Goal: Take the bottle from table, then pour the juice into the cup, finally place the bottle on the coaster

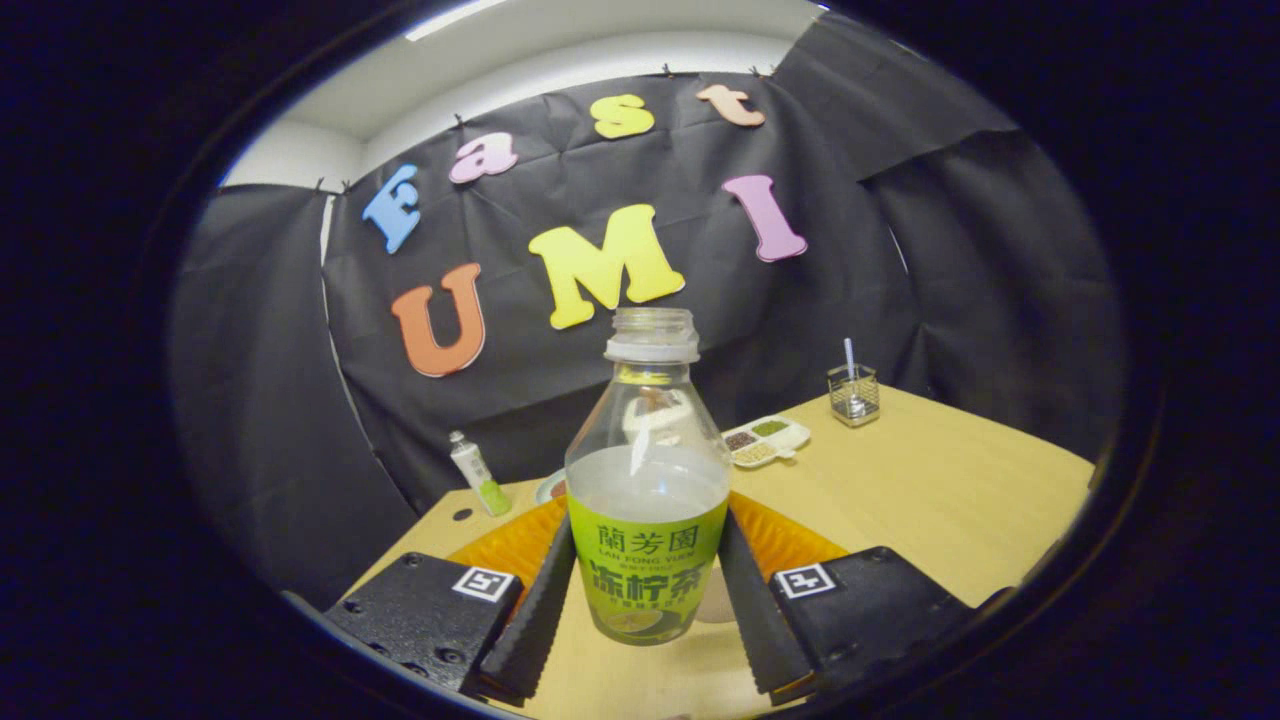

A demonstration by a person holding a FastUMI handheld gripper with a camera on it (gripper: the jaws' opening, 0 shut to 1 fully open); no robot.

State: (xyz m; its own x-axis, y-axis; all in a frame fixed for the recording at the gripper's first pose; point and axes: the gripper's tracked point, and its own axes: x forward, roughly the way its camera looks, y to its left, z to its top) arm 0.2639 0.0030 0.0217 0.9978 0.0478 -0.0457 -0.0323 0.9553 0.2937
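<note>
Bottle (648, 500): uncapped, upright, partly filled with pale liquid, green label; centre of the frame, clamped between both fingers of my tool (648, 590), which is closed on its labelled lower half. Orange ridged mat (790, 545): directly behind the bottle. Counter (930, 500): bare wood to the right, its far edge against the black cloth. Sectioned dish (765, 440): holds dark and green grains. Clear square cup (853, 393): upper right, holds a straw. Small tube (478, 473): left, leaning.
</note>
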